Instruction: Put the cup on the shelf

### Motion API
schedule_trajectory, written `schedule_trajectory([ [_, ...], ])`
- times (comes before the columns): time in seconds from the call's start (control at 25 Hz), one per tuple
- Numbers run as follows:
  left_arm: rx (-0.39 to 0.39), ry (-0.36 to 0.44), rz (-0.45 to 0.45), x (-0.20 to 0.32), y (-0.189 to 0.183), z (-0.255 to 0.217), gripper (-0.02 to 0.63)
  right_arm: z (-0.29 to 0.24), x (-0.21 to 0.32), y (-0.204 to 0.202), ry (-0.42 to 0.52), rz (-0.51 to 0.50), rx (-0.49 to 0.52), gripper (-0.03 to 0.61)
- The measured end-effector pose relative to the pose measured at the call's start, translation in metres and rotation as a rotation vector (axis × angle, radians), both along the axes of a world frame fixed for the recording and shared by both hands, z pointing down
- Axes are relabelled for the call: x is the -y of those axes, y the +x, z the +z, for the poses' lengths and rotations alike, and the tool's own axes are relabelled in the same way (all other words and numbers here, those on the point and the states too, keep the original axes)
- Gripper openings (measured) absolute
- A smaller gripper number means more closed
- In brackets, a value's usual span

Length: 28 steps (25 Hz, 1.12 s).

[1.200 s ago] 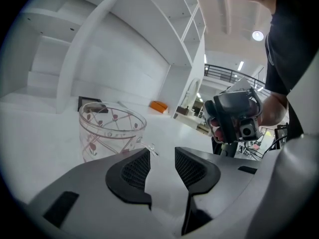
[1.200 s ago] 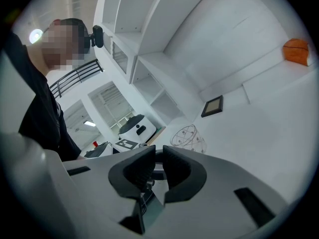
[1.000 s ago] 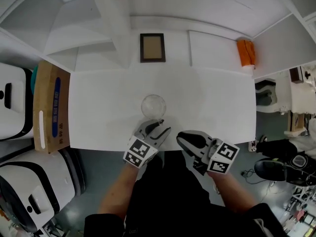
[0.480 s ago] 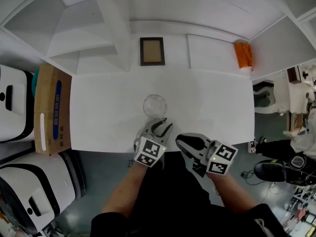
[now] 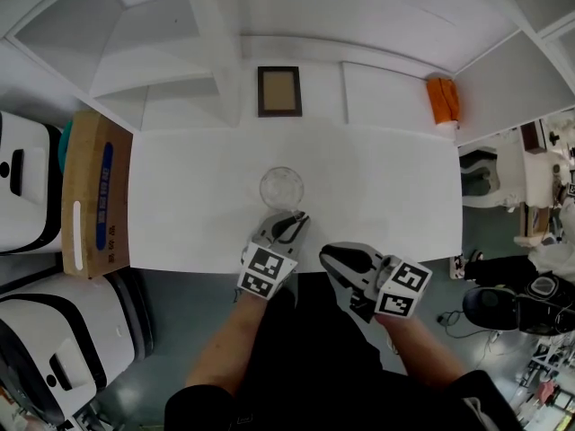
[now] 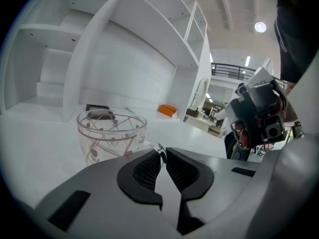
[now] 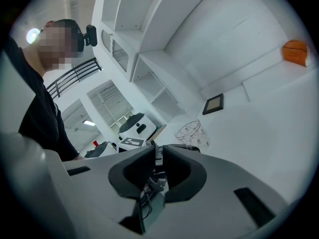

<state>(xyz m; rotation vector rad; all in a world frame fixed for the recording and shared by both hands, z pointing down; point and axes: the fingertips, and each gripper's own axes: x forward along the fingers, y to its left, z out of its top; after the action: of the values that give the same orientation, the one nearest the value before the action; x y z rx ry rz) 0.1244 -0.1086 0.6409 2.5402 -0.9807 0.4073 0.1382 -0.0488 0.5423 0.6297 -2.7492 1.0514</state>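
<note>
Left gripper has just been closing its jaws. In the left gripper view the thin glass handle of the cup sits pinched between the two black pads, so the grab looks made, or very nearly.

The cup is a clear one with a reddish flower pattern. It stands upright on the white table, near the front edge and just ahead of that gripper. Nothing suggests it's been lifted yet; the base looks flat on the tabletop.

Right gripper hangs over the front edge of the table, just beside the left one. Its jaws are drawn together on nothing, so it looks like it's sitting this one out.

So progress-wise, only the first bit is done: getting hold of the cup. The whole carry is left. The white shelf sits at the back left, well apart from the cup, with open compartments that look bare. A small picture frame leans against the back wall, and something orange sits off at the far right. Neither seems to be in the way. What's left is to lift, carry it across and set it down in a compartment, then let go.
</note>
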Motion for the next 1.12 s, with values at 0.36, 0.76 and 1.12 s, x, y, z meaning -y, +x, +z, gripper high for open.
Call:
schedule_trajectory([
  [0.36,-0.065,0.019,-0.035,0.006,-0.016,-0.034,0.038,-0.019,0.000,-0.016,0.032,-0.030,0.017,0.018],
  [0.76,-0.104,0.031,-0.094,0.015,-0.040,-0.080,0.038,-0.055,0.005,-0.020,0.048,-0.069,0.032,0.018],
  [1.12,-0.118,0.085,-0.234,0.027,-0.073,-0.152,0.038,-0.101,0.059,-0.039,0.138,-0.180,0.113,0.018],
])
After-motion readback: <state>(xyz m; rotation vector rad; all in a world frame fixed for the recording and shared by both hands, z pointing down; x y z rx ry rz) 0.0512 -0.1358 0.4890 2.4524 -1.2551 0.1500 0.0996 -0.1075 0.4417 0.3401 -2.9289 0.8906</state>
